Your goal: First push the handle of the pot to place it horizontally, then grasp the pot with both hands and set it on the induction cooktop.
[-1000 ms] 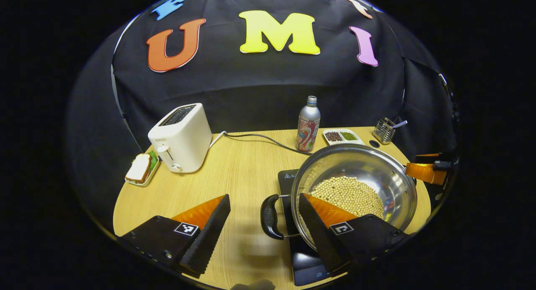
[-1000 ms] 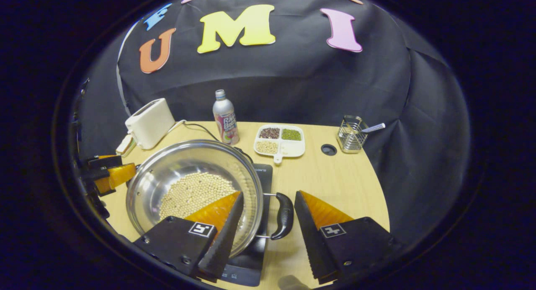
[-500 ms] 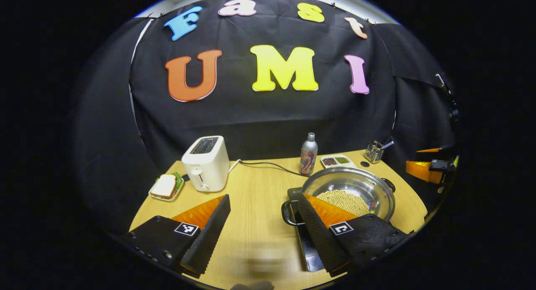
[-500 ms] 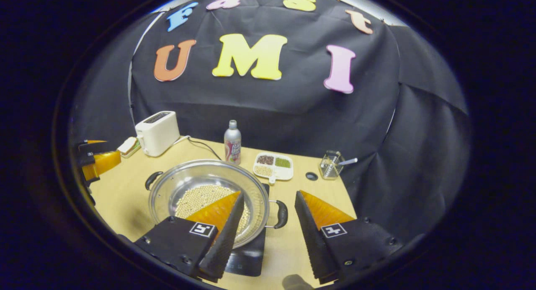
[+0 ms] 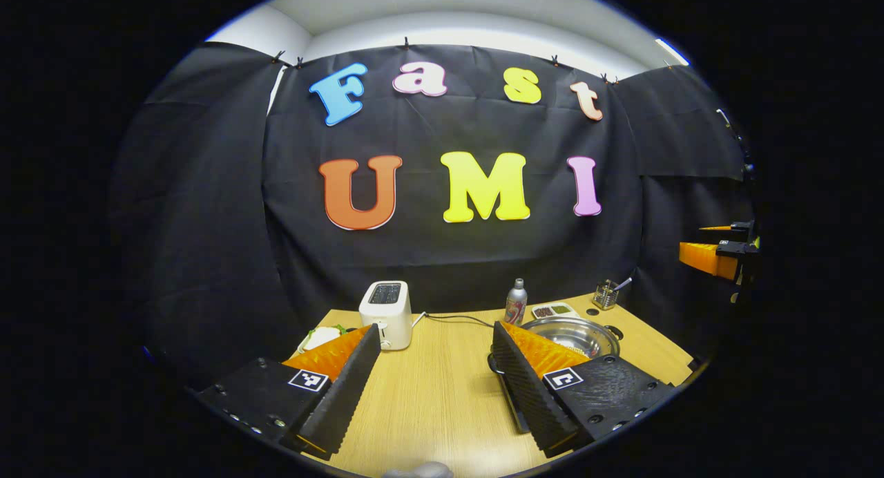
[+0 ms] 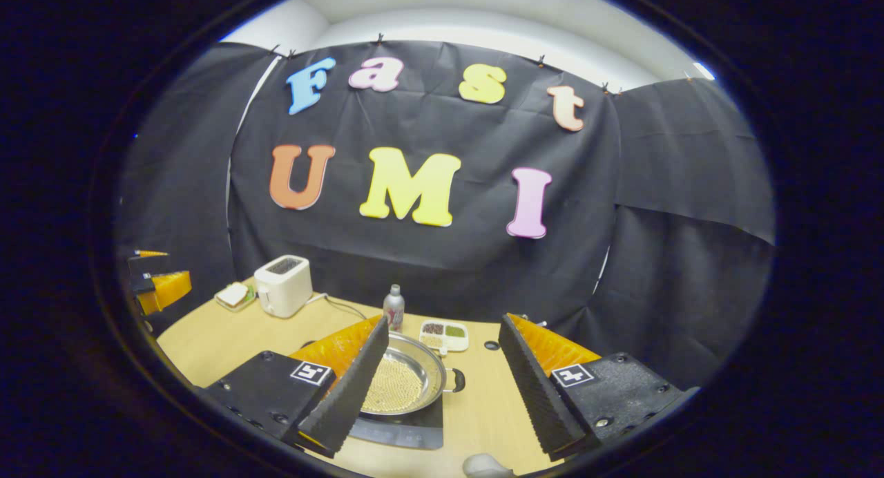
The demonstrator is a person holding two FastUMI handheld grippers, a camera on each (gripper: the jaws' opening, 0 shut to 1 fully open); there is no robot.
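The steel pot [image 6: 407, 388] holds pale beans and sits on the black induction cooktop [image 6: 404, 431], one black handle [image 6: 458, 380] pointing right. In the left gripper view the pot [image 5: 577, 334] lies far off behind my right finger. My left gripper [image 5: 436, 326] is open, high above the table and well back from the pot. My right gripper [image 6: 444, 320] is likewise open and raised, with nothing between its fingers. Each gripper also appears at the edge of the other's view: the right gripper [image 5: 697, 243] and the left gripper [image 6: 160, 271].
On the wooden table [image 5: 442, 395] stand a white toaster [image 5: 387, 314] with its cord, a sandwich plate [image 5: 316, 338], a bottle [image 5: 515, 302], a divided tray of grains [image 6: 445, 334] and a wire utensil holder [image 5: 606, 295]. The booth wall runs behind the table.
Both grippers have drawn back and up, away from the pot, so the table looks small and far. The pot stays on the cooktop.
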